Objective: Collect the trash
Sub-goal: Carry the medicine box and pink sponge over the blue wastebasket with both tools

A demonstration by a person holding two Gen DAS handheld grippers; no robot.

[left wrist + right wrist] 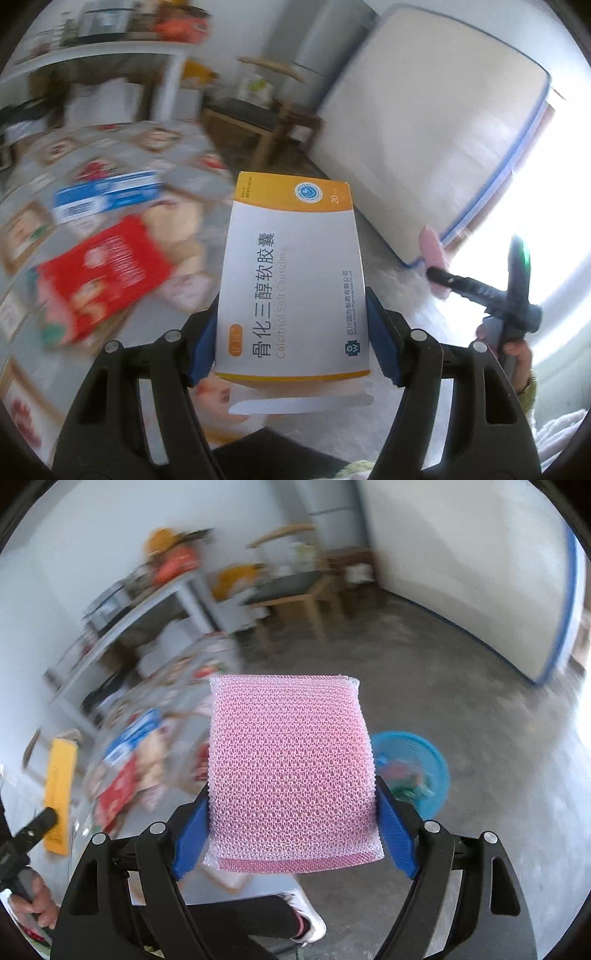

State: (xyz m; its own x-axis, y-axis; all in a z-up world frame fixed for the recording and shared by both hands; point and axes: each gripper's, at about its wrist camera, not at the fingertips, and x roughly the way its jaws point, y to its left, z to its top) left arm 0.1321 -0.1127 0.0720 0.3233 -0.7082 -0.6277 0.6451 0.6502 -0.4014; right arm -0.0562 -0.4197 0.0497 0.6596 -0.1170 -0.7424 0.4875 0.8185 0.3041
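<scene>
I see a smooth cardboard medicine box point(293, 280) with a soft shine, held between blue plastic pads point(382, 334) on black plastic arms. The pink sponge point(291, 771) has a rough, shiny plastic net all over it. The basket point(424, 760) is blue plastic with little holes, the floor point(424, 657) is dull grey concrete, and the chair point(295, 590) is plain wood.

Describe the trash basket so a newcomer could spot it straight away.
Start from the bare grey concrete floor, right of the cluttered table. Beside the pink mesh sponge stands a round blue plastic basket, colourful scraps inside. Nothing else on the floor is blue and open-topped.
</scene>
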